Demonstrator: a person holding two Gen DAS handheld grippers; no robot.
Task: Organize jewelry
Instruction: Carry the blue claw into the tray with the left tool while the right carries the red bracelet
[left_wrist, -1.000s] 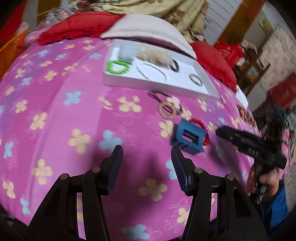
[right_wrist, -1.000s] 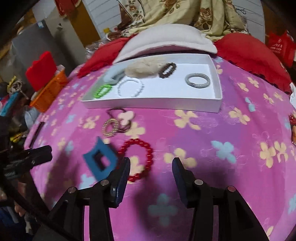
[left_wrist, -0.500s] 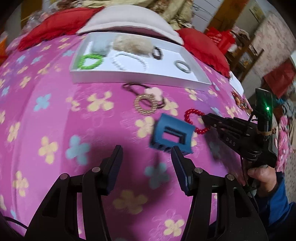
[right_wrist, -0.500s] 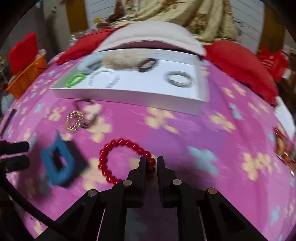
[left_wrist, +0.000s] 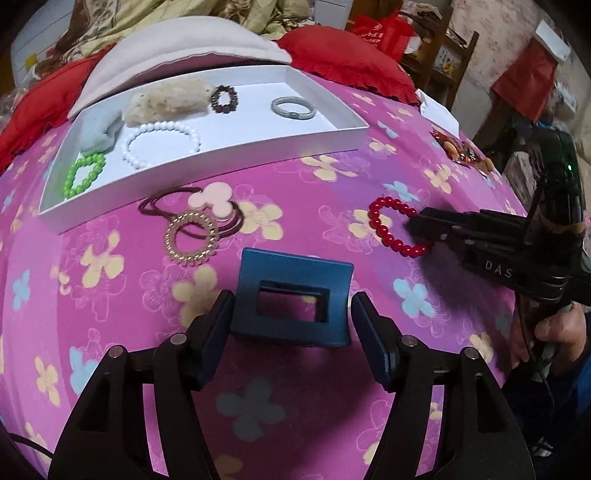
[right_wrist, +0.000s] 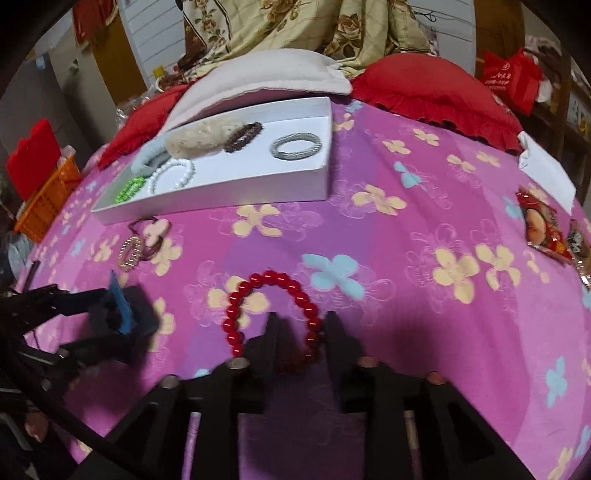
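Observation:
A blue hair claw clip (left_wrist: 291, 301) lies on the pink flowered bedspread between the fingers of my left gripper (left_wrist: 291, 325), which is open around it; the left finger touches its edge. The clip also shows in the right wrist view (right_wrist: 122, 312). A red bead bracelet (right_wrist: 273, 314) lies flat; my right gripper (right_wrist: 298, 332) straddles its near right side with the jaws a little apart. In the left wrist view the right gripper (left_wrist: 424, 230) meets the red bracelet (left_wrist: 391, 229). A white tray (left_wrist: 221, 155) holds green, white, dark and silver bracelets.
A gold ring bracelet (left_wrist: 191, 239) and dark hair ties with a pink flower (left_wrist: 210, 205) lie in front of the tray. Red pillows (right_wrist: 424, 92) and a white cushion lie behind it. Snack packets (right_wrist: 546, 229) lie at the right. An orange basket (right_wrist: 44, 192) stands at the left.
My left gripper has moved forward so its fingers now flank the blue clip. My right gripper, shut half a second ago, has its jaws slightly apart around the red bracelet's beads.

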